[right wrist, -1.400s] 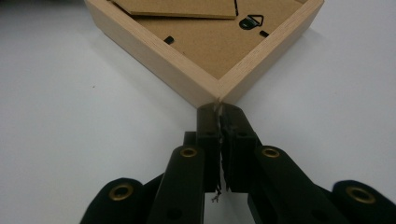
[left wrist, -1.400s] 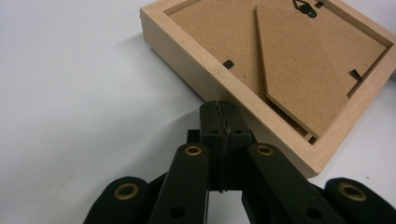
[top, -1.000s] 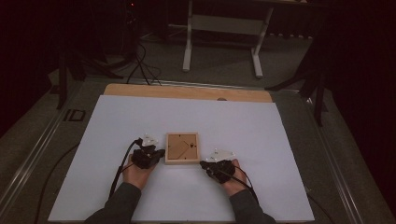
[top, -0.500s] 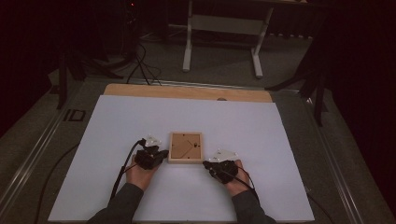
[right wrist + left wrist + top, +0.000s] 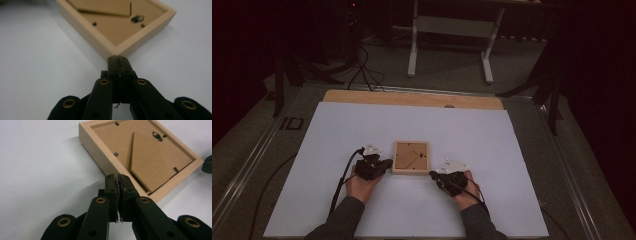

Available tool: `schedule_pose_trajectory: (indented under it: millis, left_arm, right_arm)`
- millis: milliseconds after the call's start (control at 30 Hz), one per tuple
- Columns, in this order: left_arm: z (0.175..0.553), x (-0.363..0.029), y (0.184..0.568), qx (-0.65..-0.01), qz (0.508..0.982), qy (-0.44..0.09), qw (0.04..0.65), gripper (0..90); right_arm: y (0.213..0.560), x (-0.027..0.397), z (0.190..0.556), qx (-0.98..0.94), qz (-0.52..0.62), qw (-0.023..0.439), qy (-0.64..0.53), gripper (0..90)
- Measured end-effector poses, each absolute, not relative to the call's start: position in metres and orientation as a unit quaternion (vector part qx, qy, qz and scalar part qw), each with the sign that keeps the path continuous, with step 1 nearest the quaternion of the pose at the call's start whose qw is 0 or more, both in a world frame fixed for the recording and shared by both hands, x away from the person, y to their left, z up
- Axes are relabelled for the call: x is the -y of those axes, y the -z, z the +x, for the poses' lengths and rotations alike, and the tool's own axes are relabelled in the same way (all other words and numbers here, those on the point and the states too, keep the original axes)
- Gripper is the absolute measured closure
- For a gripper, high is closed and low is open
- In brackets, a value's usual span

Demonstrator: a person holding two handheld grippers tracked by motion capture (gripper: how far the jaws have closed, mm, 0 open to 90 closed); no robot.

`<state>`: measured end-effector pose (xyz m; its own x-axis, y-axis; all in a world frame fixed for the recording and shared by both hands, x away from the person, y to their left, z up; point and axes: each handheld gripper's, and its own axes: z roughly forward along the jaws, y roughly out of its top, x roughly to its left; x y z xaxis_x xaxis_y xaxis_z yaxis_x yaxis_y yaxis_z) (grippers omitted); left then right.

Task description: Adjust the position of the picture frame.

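A light wooden picture frame (image 5: 411, 157) lies face down on the white table cover (image 5: 362, 125), its brown backing board and small hanger up. My left gripper (image 5: 387, 164) lies level at the frame's left side. In the left gripper view its tips (image 5: 117, 178) reach the frame's (image 5: 150, 152) near rail. Its jaws have just been opening, with a thin slit between the pads and nothing in it. My right gripper (image 5: 433, 174) points at the frame's near right corner. In the right gripper view its tips (image 5: 117, 58) are shut and empty just before that corner of the frame (image 5: 117, 22).
The white cover ends at a bare wooden strip (image 5: 412, 99) along the far edge. Beyond it a white stand (image 5: 447, 45) and cables (image 5: 362, 75) are on the dark floor. Metal rails run along both sides of the table.
The frame has shifted very slightly to the right. Both hands stay where they were.
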<state>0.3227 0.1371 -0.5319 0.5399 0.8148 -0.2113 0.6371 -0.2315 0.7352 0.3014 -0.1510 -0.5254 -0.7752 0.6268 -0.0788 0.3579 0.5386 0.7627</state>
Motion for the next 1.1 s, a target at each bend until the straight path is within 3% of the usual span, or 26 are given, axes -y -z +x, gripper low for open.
schedule_pose_trajectory:
  millis: [267, 533, 1100]
  left_arm:
    - [0.321, -0.138, 0.532, -0.470, 0.776, -0.112, 0.406, 82.1]
    - [0.322, -0.148, 0.528, -0.490, 0.754, -0.123, 0.420, 58.8]
    - [0.310, -0.146, 0.513, -0.455, 0.750, -0.167, 0.451, 51.5]
  right_arm:
    - [0.521, 0.146, 0.304, -0.828, 0.308, 0.179, -0.433, 89.7]
    - [0.525, 0.145, 0.308, -0.829, 0.316, 0.187, -0.423, 89.7]
    - [0.526, 0.141, 0.307, -0.824, 0.306, 0.188, -0.438, 89.2]
